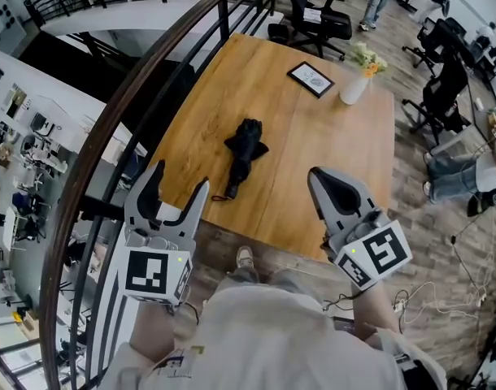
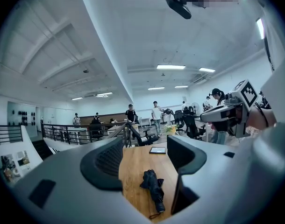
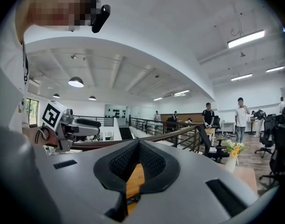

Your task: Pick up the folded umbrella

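The folded black umbrella (image 1: 245,154) lies on the wooden table (image 1: 329,153), its strap end towards the near edge. My left gripper (image 1: 177,184) hovers short of the table's near left corner, open and empty. In the left gripper view the umbrella (image 2: 153,188) shows low between the spread jaws of the left gripper (image 2: 145,160), still some way ahead. My right gripper (image 1: 325,184) hangs over the near right part of the table, shut on nothing. In the right gripper view the right gripper (image 3: 139,144) has its tips touching, and only a sliver of table shows behind them.
A framed picture (image 1: 311,79) and a white vase of flowers (image 1: 358,80) stand at the table's far end. A dark curved railing (image 1: 150,80) runs along the left side, over a drop. Office chairs (image 1: 317,19) stand beyond. People stand far off in the room.
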The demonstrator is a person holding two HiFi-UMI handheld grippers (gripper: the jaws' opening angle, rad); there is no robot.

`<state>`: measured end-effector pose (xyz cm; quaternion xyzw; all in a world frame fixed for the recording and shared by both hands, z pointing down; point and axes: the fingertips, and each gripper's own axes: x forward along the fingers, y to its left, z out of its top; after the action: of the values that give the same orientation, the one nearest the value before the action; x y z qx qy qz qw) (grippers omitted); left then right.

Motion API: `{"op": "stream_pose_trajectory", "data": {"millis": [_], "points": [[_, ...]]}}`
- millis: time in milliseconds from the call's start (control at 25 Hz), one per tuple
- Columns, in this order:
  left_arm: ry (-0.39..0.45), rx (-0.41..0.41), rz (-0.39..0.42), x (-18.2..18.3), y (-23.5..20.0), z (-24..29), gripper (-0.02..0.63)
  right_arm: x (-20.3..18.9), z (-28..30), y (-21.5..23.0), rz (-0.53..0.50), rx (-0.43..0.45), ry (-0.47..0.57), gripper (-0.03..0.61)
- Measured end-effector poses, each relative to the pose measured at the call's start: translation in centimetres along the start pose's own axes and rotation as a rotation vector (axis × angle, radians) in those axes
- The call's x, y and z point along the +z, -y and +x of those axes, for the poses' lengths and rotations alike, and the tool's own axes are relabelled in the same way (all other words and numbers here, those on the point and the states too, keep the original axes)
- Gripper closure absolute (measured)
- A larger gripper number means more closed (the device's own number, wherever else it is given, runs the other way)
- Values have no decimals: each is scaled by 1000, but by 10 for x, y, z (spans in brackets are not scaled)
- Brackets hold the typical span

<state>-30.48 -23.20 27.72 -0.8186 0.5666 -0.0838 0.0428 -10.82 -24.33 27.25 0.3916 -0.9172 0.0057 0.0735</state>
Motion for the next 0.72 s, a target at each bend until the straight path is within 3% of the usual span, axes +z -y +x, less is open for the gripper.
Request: {"op": "stream_pose_trajectory", "data": {"millis": [200,400,720], "points": [[-17,-6,-33,-6,8,-10,302,-5,-17,-3,24,-20,17,551],[-9,11,-97,3,17,4,302,-7,-29,25,44,-38,26,551],[-38,-24,-42,12,27,56,302,-15,-35,48,16,-2,29,551]]}}
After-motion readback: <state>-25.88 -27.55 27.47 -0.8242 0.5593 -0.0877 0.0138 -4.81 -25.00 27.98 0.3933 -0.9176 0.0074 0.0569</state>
